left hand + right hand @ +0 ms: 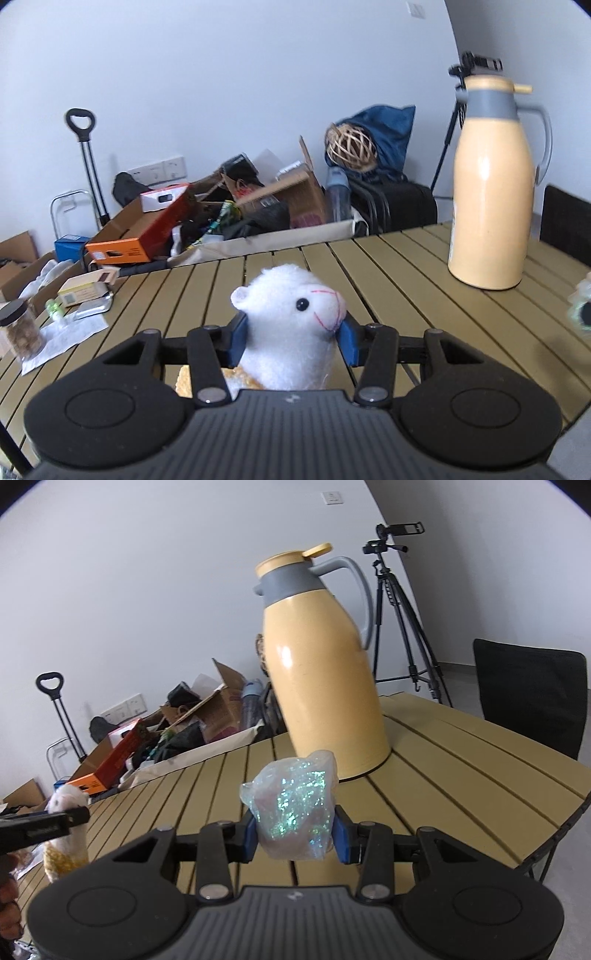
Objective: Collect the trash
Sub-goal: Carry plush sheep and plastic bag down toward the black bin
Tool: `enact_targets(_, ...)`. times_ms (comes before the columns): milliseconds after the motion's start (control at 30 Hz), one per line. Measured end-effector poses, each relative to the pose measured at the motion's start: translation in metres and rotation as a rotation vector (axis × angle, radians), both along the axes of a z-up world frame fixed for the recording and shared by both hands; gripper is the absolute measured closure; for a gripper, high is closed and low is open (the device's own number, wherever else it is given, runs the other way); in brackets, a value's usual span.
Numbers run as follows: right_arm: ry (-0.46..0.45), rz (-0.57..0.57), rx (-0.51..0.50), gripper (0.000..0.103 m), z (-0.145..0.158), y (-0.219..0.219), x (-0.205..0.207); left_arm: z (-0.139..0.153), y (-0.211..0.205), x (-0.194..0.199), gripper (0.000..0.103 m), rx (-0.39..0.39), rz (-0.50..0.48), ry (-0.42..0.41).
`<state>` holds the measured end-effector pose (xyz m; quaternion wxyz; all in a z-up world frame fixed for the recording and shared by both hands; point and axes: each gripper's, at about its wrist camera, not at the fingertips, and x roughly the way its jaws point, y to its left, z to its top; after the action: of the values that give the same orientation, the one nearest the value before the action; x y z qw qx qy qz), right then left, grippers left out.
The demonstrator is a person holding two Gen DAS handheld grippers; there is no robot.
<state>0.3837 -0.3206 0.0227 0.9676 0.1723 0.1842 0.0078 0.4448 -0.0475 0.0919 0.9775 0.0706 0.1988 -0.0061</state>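
Left gripper (291, 341): clamped on a white plush alpaca (291, 325), lower centre of its view.
Right gripper (295, 834): gripping a crumpled iridescent wrapper (291, 805), centre frame, above the slatted table (461, 775).
Backdrop: yellow thermos jug (325, 664).

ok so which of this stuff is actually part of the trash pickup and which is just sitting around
In the job:
- crumpled iridescent plastic wrap, clamped in right gripper
- white plush alpaca, clamped in left gripper

Lying about:
- yellow thermos jug
- snack jar
- paper sheet
- tripod
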Motion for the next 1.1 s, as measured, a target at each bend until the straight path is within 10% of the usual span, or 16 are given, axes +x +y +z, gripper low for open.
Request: enact_targets(1100, 0.022, 0.298, -0.084, 0.064, -0.02, 0.087, -0.122, -0.028, 0.07, -0.216, 0.054, -0.172, 0.093, -0.013)
